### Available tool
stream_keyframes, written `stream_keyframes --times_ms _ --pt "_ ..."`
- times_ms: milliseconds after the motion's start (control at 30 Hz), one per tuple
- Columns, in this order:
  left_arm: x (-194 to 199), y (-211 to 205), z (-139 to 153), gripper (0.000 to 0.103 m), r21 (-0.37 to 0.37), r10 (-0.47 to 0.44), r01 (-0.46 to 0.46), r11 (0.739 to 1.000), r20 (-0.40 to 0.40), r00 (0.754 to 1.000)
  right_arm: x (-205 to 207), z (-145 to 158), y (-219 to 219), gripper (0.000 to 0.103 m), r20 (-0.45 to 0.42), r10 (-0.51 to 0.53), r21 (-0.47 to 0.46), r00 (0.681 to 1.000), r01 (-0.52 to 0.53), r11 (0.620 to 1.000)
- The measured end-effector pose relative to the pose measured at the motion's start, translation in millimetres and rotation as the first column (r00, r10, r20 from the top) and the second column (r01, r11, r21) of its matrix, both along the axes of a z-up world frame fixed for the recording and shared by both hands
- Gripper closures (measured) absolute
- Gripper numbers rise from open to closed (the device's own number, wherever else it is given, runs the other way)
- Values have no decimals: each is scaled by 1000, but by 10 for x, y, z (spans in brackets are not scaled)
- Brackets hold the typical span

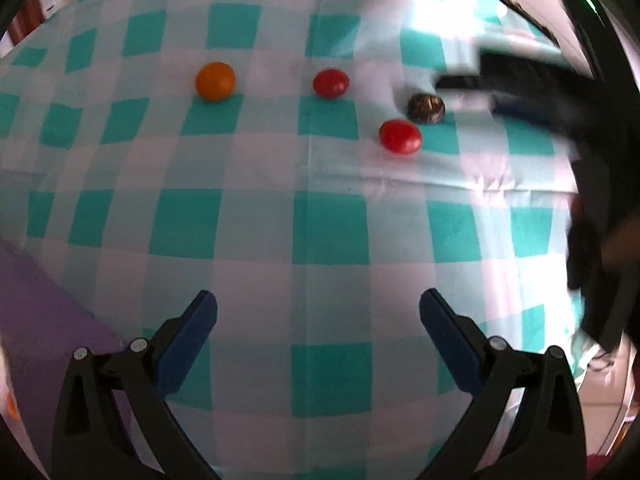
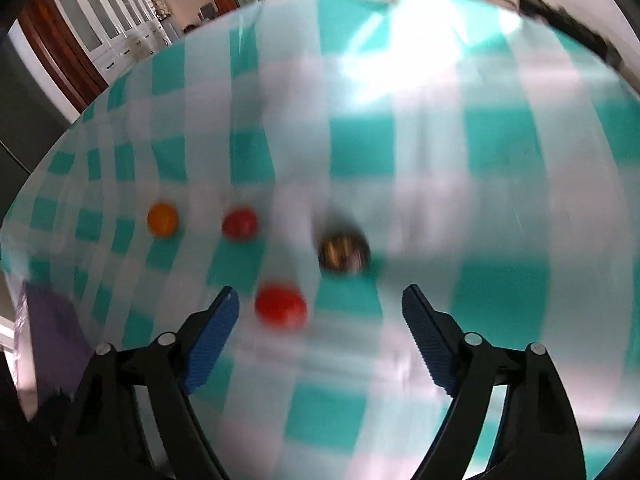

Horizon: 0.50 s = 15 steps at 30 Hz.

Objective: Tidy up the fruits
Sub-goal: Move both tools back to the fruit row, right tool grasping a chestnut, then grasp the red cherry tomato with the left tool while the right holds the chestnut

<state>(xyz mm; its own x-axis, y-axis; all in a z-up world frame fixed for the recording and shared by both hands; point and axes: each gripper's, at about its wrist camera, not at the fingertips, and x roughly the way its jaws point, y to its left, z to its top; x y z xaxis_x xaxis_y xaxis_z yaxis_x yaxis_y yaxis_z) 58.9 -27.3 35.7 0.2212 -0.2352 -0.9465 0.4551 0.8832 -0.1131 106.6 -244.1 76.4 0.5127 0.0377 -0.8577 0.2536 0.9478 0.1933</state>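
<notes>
Four small fruits are lying on the teal checked tablecloth (image 1: 256, 216): an orange tomato (image 1: 215, 81), two red tomatoes (image 1: 331, 83) (image 1: 400, 136), and a dark brown fruit (image 1: 426, 108). The left gripper (image 1: 318, 306) and right gripper (image 2: 320, 300) are hovering spread wide, empty.

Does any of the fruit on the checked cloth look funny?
Yes: the dark brown mottled ball just behind the nearer red tomato. It looks shrivelled and dull, unlike the smooth orange tomato and the other red tomato.
</notes>
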Motion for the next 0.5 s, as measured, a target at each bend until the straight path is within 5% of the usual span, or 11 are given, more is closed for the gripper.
stream_keyframes --times_ms 233,300,400,500 --pt "124 53 -130 1 6 -42 42 999 -14 999 434 -435 87 40 -131 25 -125 991 -42 991" --pt "170 63 -129 1 -1 -36 35 999 -19 999 437 -496 124 43 -131 33 -168 991 -55 984" --pt "267 38 -138 1 -28 -23 22 999 -38 999 387 -527 192 60 -137 65 -220 988 -94 971" --pt "358 -36 -166 1 -51 -13 10 999 -59 998 209 -422 150 61 -90 45 -199 995 -62 978"
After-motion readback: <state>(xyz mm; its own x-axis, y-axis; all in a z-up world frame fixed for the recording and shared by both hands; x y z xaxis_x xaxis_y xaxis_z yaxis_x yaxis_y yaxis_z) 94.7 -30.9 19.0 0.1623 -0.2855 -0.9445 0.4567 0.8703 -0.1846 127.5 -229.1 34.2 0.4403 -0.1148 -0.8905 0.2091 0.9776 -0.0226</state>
